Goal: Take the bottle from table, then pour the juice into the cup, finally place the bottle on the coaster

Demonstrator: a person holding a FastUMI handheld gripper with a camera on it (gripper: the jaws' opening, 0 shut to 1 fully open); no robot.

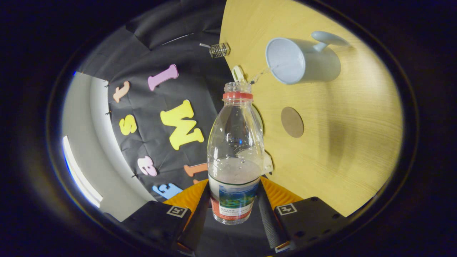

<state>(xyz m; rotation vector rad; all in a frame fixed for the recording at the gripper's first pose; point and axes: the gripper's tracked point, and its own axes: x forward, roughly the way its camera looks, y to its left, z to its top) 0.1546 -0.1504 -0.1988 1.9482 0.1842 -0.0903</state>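
Two black fingers (266, 214) rise from the bottom centre of the frame and close on the labelled lower body of the bottle (234, 157), one on each side; the gripper (232, 210) is drawn in to the bottle's width and both fingers seem to press on the label band. The bottle stands in the middle of the frame, uncapped, with a red ring under its open mouth. It is clear thin plastic, less than half full of clear liquid, whose surface sits just above the label.

As a judgement, it will handle light, with the weight low down near the fingers. The wall is soft and will dent if squeezed hard, which could push liquid up. The plastic and glossy label are likely slippery, so the ribbed finger faces matter. The hold at the label band, near the base, looks sensible: the wall is stiffer there than at the bare shoulder, and the neck is left free.

Beyond the bottle's shoulder, right of centre, the coaster (292, 122) lies as a flat brown disc on the wooden table (357, 142), bare. Farther off, toward the upper right, the pale blue cup (301, 60) shows its open mouth, handle on its far side. A thin stream seems to run from the bottle's mouth toward the cup's rim, so pouring appears under way. A small wire object (218, 50) sits at the table's edge, upper centre.
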